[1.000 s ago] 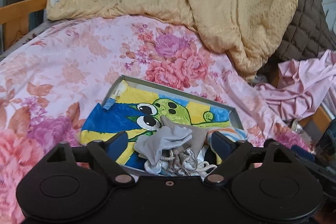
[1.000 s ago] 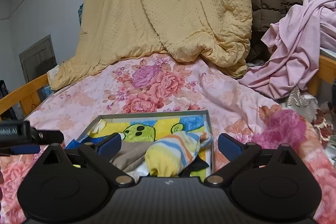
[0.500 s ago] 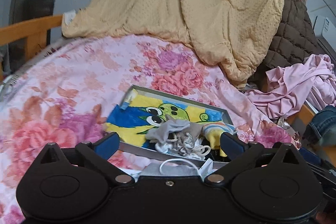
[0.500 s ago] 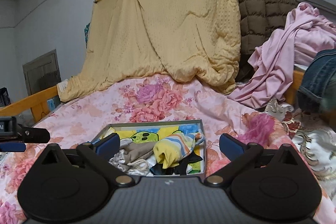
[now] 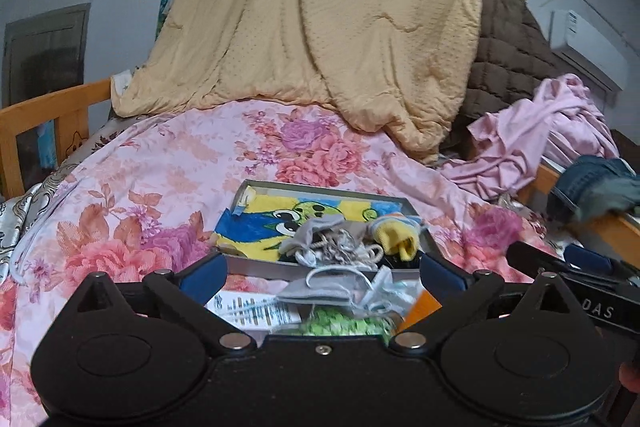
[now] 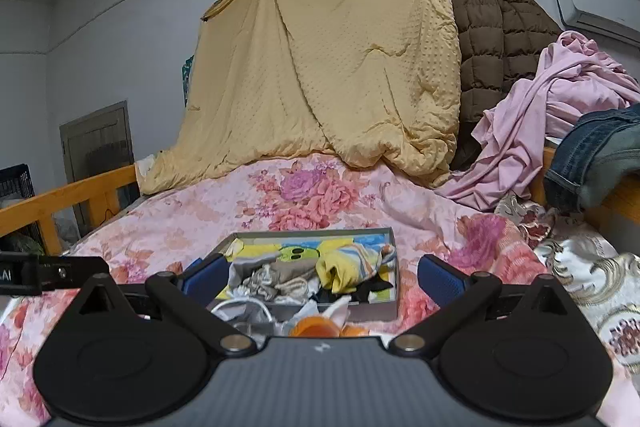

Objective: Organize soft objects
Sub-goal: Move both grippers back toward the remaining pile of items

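Note:
A shallow grey box [image 5: 245,191] with a cartoon-print lining lies on the floral bedspread [image 5: 160,179]. Inside it are a grey sock [image 5: 316,229], a patterned sock tangle [image 5: 340,247] and a yellow striped sock [image 5: 394,239]. My left gripper [image 5: 322,273] is open wide and empty, short of the box's near wall. Beneath it lie a grey face mask [image 5: 320,291], a green knitted piece [image 5: 344,325] and a printed label [image 5: 252,307]. My right gripper [image 6: 322,275] is also open and empty, facing the box [image 6: 394,259], the yellow sock [image 6: 348,265] and an orange object [image 6: 316,327].
A yellow blanket [image 6: 340,67] hangs behind the bed, with a brown quilted coat [image 6: 500,39] beside it. Pink cloth [image 6: 552,107] and jeans [image 6: 592,155] pile on the right rail. A wooden bed rail [image 5: 44,115] runs along the left.
Both grippers have drawn back from the box, which now looks smaller and farther. The mask, label and green piece have come into view. The left jaws have spread a little wider.

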`<state>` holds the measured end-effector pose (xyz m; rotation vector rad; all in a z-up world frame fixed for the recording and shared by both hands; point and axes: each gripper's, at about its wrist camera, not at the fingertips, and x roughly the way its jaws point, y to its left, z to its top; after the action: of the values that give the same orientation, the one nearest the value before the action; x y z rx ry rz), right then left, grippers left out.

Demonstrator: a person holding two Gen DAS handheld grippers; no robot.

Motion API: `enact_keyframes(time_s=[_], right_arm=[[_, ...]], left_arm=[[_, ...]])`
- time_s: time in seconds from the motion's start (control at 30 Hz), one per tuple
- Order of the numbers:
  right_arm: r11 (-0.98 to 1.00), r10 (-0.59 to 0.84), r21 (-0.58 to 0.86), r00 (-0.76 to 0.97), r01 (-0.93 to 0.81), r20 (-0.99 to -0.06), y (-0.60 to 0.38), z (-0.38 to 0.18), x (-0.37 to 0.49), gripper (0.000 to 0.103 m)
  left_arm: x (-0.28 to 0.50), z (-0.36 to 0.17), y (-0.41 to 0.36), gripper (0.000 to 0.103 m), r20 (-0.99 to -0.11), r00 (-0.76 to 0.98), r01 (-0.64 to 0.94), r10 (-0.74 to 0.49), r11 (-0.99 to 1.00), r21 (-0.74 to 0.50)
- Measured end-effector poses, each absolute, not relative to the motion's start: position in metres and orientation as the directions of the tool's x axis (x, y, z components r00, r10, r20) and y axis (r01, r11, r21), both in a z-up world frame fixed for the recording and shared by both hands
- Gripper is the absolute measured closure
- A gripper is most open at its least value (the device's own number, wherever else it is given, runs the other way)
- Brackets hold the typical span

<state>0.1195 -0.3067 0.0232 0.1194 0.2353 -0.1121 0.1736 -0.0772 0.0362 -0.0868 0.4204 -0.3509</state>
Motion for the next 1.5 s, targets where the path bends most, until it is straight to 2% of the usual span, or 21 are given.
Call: enact_keyframes(time_s=[0.27,0.47,0.93,1.5], right_arm=[[0.976,-0.11,0.146,0.946,0.161,-0.304,-0.301,0.013,0.088,0.0],[0.967,-0.101,0.186,0.929,0.176,-0.355,-0.301,0.005,0.077,0.0],[0.978,-0.094,0.115,0.851,0.177,-0.516,-0.283,-0.019,0.101,0.0],[0.986,-0.055,0.099,0.821,0.135,-0.568,-0.278,-0.026,0.111,0.0]], left_arm=[[0.137,0.016,-0.075,0.001,-0.394,0.836,0.372,-0.382,0.922,-0.106],[0.124,-0.008,-0.07,0.001,-0.464,0.793,0.41,-0.394,0.91,-0.071],[0.131,-0.044,-0.057,0.001,-0.557,0.743,0.399,-0.372,0.914,-0.079],[0.148,-0.063,-0.051,0.001,-0.577,0.742,0.355,-0.342,0.93,-0.095]])
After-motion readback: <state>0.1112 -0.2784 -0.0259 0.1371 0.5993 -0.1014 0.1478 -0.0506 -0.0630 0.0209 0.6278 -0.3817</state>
